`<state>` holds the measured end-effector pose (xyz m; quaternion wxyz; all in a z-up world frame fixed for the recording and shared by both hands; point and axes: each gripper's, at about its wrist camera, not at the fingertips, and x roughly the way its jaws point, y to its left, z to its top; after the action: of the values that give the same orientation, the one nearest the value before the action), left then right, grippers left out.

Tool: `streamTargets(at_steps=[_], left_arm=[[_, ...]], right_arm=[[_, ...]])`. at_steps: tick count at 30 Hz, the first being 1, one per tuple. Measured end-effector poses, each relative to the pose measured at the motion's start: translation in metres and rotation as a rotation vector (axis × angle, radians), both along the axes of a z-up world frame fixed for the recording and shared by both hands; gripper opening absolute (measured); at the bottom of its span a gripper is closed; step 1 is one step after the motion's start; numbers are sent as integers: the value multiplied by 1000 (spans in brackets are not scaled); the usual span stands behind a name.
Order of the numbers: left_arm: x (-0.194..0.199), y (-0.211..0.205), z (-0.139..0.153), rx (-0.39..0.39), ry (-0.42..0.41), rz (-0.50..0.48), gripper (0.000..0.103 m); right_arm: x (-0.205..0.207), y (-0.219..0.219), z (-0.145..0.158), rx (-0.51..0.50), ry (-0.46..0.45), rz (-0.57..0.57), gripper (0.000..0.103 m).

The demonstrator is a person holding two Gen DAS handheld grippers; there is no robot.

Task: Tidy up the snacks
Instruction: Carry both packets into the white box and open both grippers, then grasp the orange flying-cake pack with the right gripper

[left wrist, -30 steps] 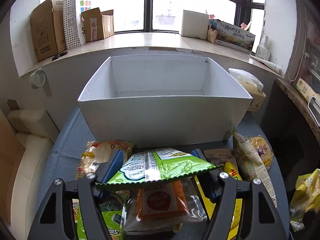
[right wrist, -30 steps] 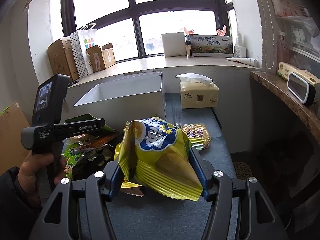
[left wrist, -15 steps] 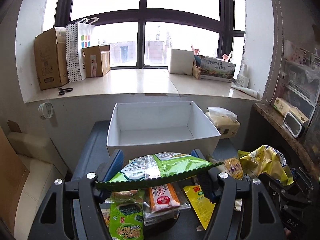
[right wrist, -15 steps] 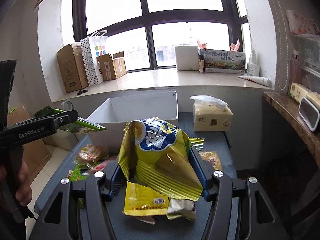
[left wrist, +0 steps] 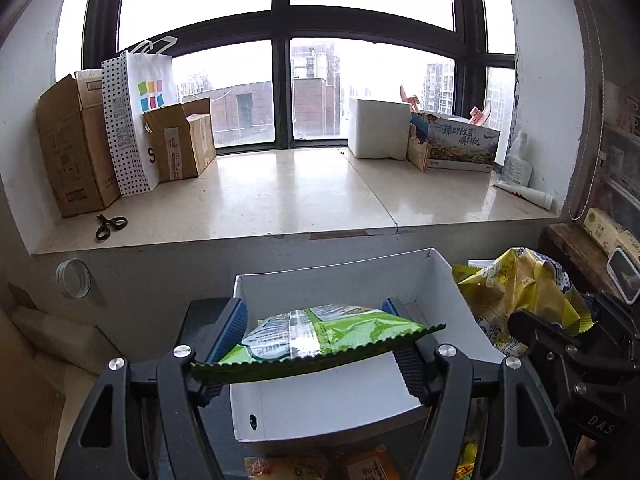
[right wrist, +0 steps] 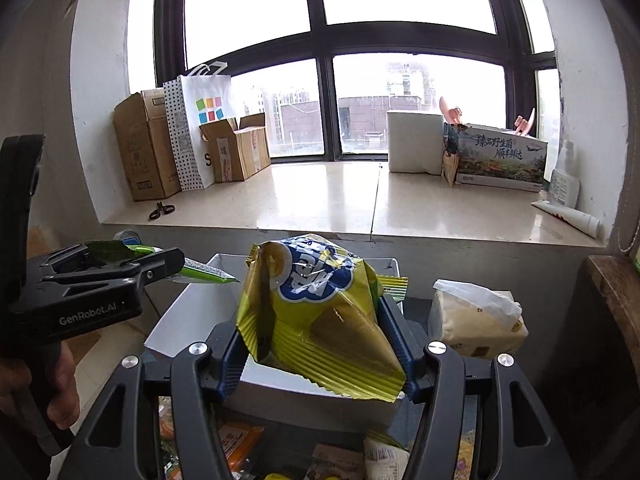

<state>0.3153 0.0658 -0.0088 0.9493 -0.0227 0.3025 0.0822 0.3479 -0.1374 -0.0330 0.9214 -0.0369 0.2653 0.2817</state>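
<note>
My left gripper (left wrist: 316, 320) is shut on a flat green snack bag (left wrist: 320, 338), held level above the white open box (left wrist: 460, 292). My right gripper (right wrist: 316, 316) is shut on a puffy yellow chip bag (right wrist: 320, 312) with a blue and white logo, raised over the near wall of the same white box (right wrist: 180, 320). In the left wrist view the yellow chip bag (left wrist: 516, 288) and the black right gripper body show at the right, beside the box. In the right wrist view the left gripper (right wrist: 192, 268) with its green snack bag (right wrist: 204, 274) sits at the left, held by a hand (right wrist: 52, 392).
Loose snack packs (right wrist: 236, 444) lie on the dark table in front of the box. A tissue pack (right wrist: 476, 320) stands right of the box. The windowsill (left wrist: 300, 196) behind carries cardboard boxes (left wrist: 72, 148), a paper bag, scissors (left wrist: 110, 226) and a white box.
Both grippers have risen and moved forward with their bags; the white box now lies under them and the loose snacks have dropped to the bottom edge. The grips look unchanged.
</note>
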Motion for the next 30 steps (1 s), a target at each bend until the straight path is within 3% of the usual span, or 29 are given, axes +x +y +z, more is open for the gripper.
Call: streamTargets(at_steps=[5,6,7,8,9,11,15,21,24,30], left_arm=[[39,9,-33,-14,91,-26,75],[45,9,-40,-18,123,-36,77],[49,8,-47,-6,147,-29,87],[52,7,-52,12,163,-23,93],[52,7,-55,19,165,-20,103],[47,9,-57,6,151,-19,103],[34,16,-52,-56,144,-31,103],[-3,24,-36,-70,53,-20,103],[-35,21,-28,-47,13,-24,103],[-124,11,-26,-125,37,-94,103]], right_arm=[[51,20,-35,-95,105,-14,66],[57,23,-41,-108,123,-20,77],[61,24,-46,-125,133,-37,97],[63,24,-49,-138,128,-56,103],[59,23,-50,-146,98,-73,103],[50,18,-46,-145,53,-73,103],[39,13,-42,-171,47,-53,103],[8,-6,-21,-112,23,-42,103],[-23,-17,-10,-66,5,-12,103],[-97,-38,-10,25,47,69,103]])
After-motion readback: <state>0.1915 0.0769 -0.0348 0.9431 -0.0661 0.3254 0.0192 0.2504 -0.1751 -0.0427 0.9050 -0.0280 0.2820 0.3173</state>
